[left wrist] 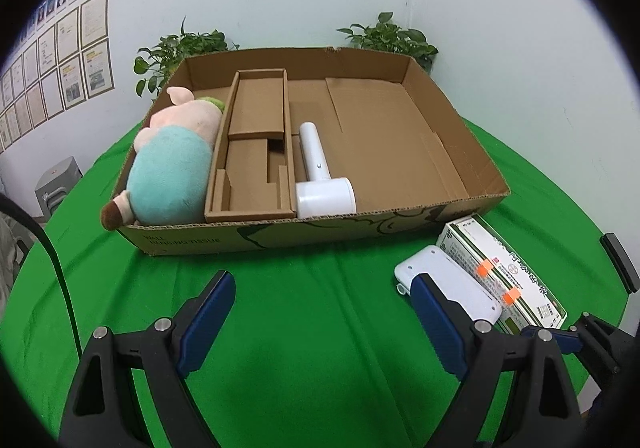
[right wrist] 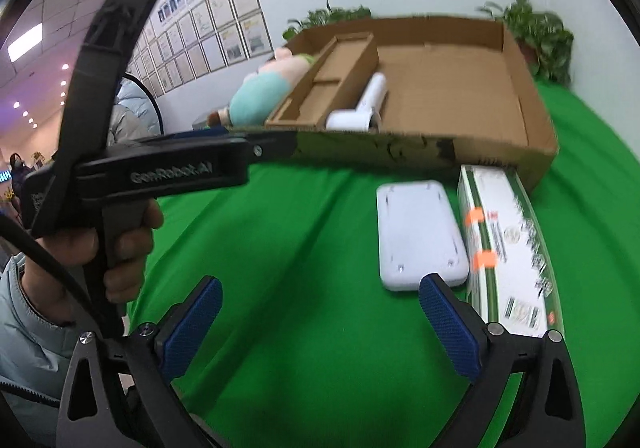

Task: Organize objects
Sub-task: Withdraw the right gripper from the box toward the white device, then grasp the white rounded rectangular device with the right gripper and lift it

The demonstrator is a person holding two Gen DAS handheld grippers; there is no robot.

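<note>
Green worktop (left wrist: 312,288): both grippers' fingers (right wrist: 192,324) spread w/ nothing held, so imo center on white case (right wrist: 420,232) b4 squeezing.

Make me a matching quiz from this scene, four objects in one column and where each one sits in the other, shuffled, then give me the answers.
Objects
1. pink plush pig in a teal shirt
2. white handheld device with a round head
3. flat white rounded slab
4. green-and-white printed carton

Places
A. on the green cloth, farthest right
B. in the cardboard tray's left end
C. on the green cloth, just left of the carton
D. in the tray, right of the inner cardboard divider

Pairs: 1-B, 2-D, 3-C, 4-A
</note>
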